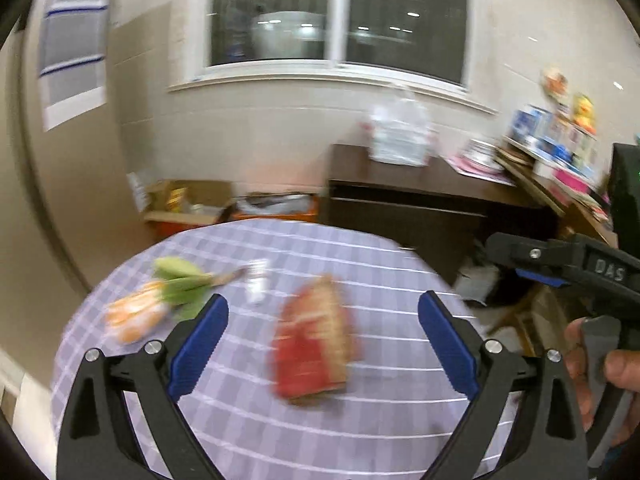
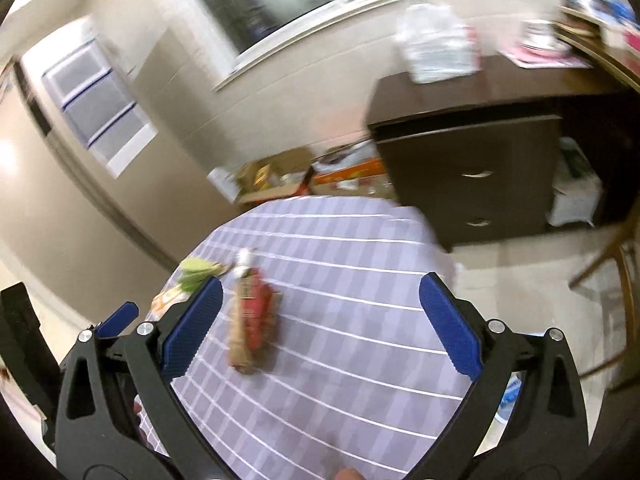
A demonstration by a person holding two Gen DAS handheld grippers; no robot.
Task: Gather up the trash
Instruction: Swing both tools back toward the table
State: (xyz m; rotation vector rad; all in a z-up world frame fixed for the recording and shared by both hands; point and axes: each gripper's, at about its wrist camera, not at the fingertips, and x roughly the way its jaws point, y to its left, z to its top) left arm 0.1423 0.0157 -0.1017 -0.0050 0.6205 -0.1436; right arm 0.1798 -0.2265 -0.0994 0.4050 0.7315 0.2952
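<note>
A red and tan paper bag point(image 1: 316, 340) lies on the round table with a lilac checked cloth point(image 1: 320, 432). It also shows in the right wrist view point(image 2: 254, 320). An orange and white wrapper with green leaves point(image 1: 156, 300) lies at the table's left, and a small white scrap point(image 1: 257, 282) lies behind the bag. My left gripper point(image 1: 323, 312) is open above the table, the bag between its fingers in view. My right gripper point(image 2: 320, 300) is open and empty above the table, the bag near its left finger point(image 2: 192, 328). Both views are blurred.
A dark brown drawer cabinet point(image 2: 472, 176) stands behind the table on the right, with a white plastic bag point(image 1: 398, 132) on top. Cardboard and orange boxes point(image 1: 192, 200) sit on the floor by the wall. A cluttered shelf point(image 1: 560, 140) is at far right.
</note>
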